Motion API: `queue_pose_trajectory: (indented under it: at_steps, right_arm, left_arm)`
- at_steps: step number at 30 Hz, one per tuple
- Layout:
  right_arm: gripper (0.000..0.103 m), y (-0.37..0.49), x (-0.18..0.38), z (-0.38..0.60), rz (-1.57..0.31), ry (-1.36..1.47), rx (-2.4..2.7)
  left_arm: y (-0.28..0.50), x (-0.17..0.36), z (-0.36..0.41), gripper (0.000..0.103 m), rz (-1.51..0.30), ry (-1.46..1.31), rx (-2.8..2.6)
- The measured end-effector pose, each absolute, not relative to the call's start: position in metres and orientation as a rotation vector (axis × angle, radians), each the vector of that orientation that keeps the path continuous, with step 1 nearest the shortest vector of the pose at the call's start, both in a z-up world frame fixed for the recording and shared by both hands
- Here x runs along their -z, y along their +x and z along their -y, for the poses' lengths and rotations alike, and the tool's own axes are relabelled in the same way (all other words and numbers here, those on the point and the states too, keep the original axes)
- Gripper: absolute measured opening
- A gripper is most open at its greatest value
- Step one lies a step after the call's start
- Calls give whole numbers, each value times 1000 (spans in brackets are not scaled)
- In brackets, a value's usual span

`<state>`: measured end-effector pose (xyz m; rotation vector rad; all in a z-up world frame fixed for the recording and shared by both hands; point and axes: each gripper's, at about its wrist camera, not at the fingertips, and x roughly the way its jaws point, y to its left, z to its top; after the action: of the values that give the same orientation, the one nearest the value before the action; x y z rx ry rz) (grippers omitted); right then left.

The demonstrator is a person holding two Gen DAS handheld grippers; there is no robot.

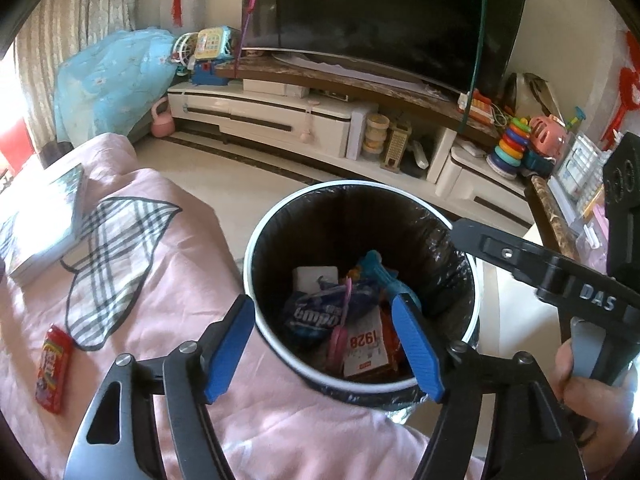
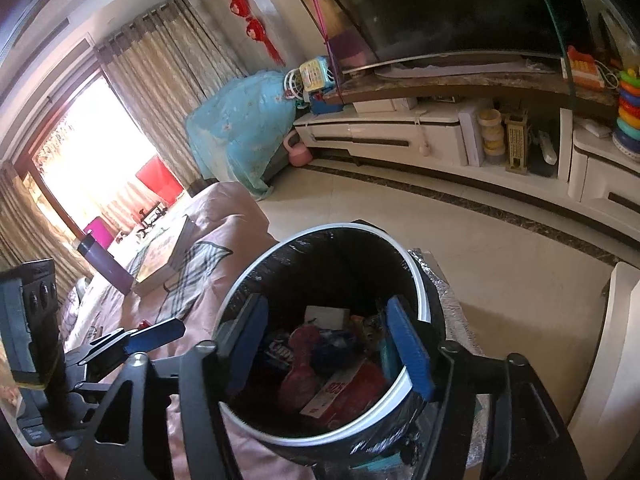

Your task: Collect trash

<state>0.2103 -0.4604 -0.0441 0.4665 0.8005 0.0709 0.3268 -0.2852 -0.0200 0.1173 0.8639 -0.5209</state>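
A round trash bin with a white rim and a black liner stands beside the pink-covered couch. It holds a blue packet, a card printed "1928", a pink piece and orange wrappers. My left gripper hangs open over the bin's near rim, with nothing between its blue pads. My right gripper is open over the same bin, also with nothing in it. One of its fingers reaches in from the right in the left wrist view, held by a hand. A red candy packet lies on the blanket.
The pink blanket carries a plaid cloth and a book. Across the tiled floor runs a white TV stand with a television and toys. A marble-edged side table stands to the bin's right.
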Motion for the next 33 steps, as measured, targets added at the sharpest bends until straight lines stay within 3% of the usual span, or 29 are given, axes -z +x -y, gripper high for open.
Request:
queue_pose_trajectory:
  at_steps: [5,8,30,33]
  right_arm:
    - [94,192,34,455,-766,482,-64]
    - [100,175,28,450,-739,503,-54]
    - [101,68,2,378,-641,507,-63]
    - [102,60,-15,372,-604,470,-57]
  left_arm:
    - [304,13,265,80,-838,95,507]
    - [284,10,250,82,-824,71,493]
    - [143,-9,128,85,-710,-104,464]
    - [123,-21,115,98,-637,-114,430]
